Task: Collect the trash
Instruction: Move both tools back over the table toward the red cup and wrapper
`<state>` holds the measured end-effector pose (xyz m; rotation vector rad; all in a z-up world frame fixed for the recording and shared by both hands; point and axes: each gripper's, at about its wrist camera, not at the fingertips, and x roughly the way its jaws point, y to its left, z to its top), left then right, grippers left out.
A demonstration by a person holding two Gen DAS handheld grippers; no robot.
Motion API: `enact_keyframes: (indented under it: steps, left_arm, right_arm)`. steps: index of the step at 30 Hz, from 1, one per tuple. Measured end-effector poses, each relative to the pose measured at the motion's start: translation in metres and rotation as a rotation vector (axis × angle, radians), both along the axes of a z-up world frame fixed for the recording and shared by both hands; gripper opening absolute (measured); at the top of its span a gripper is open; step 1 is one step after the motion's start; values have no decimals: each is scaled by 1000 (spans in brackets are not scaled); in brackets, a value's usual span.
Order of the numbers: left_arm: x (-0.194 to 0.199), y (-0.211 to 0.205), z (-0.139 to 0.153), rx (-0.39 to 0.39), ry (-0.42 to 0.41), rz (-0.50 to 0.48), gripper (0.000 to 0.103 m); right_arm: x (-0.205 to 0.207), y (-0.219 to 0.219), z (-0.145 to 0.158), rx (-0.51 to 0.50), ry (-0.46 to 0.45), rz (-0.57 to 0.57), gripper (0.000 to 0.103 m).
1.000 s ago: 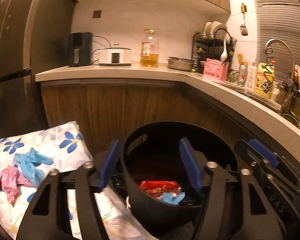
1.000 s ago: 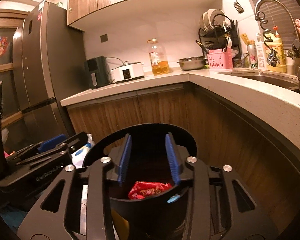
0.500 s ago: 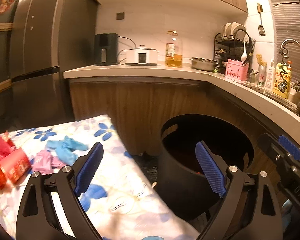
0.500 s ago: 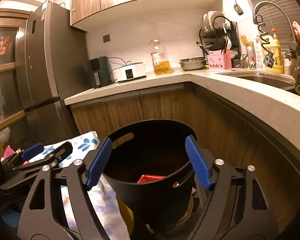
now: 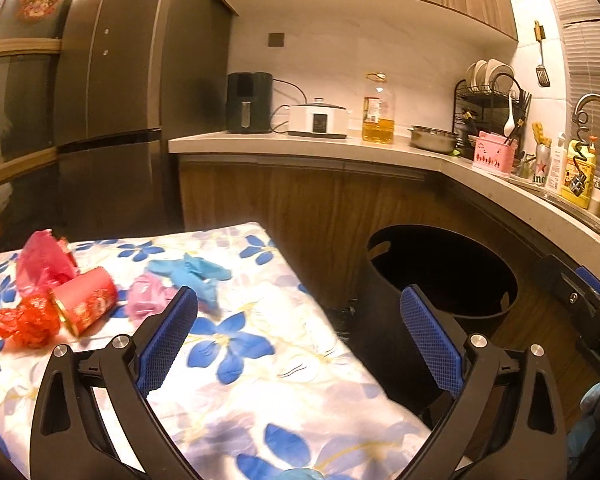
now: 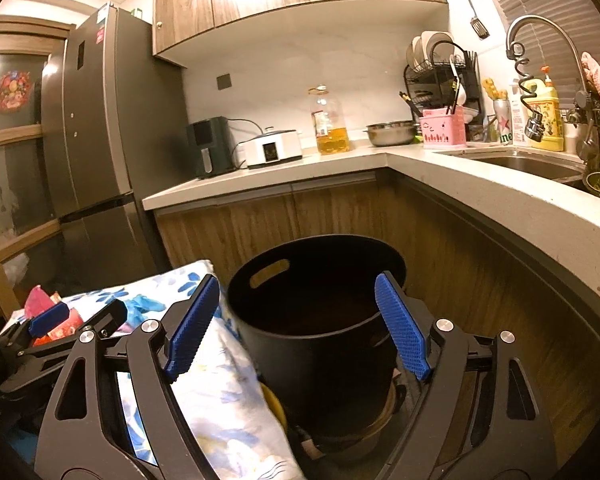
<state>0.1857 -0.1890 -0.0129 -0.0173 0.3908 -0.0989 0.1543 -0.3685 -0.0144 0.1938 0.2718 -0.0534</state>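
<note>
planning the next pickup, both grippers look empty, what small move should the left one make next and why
Probably swing the left gripper left and down toward the blue glove on the floral cloth. Its jaws are opening with nothing between them, and the glove, a pink wad and a red cup still lie outside the black bin.

Kitchen count: trash on the cloth, one bin, items on the counter

One black round plastic bin (image 5: 440, 280) stands right of the blue-flowered white cloth (image 5: 260, 360); on the cloth's far left lie one red printed paper cup (image 5: 86, 304), one crumpled blue glove (image 5: 196, 272), one pink crumpled wrapper (image 5: 148, 298), one red mesh scrap (image 5: 16, 322) and one pink plastic bag (image 5: 44, 260). On the far counter: one black air fryer (image 5: 248, 102), one white cooker (image 5: 318, 120), one clear oil bottle (image 5: 378, 110).
</note>
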Motion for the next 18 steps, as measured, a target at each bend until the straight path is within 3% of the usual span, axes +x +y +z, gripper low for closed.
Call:
enact_keyframes:
  steps: [18]
  left_arm:
    - [-46, 94, -2, 17, -16, 223, 97]
  right_arm:
    - [-15, 83, 0, -5, -16, 186, 79]
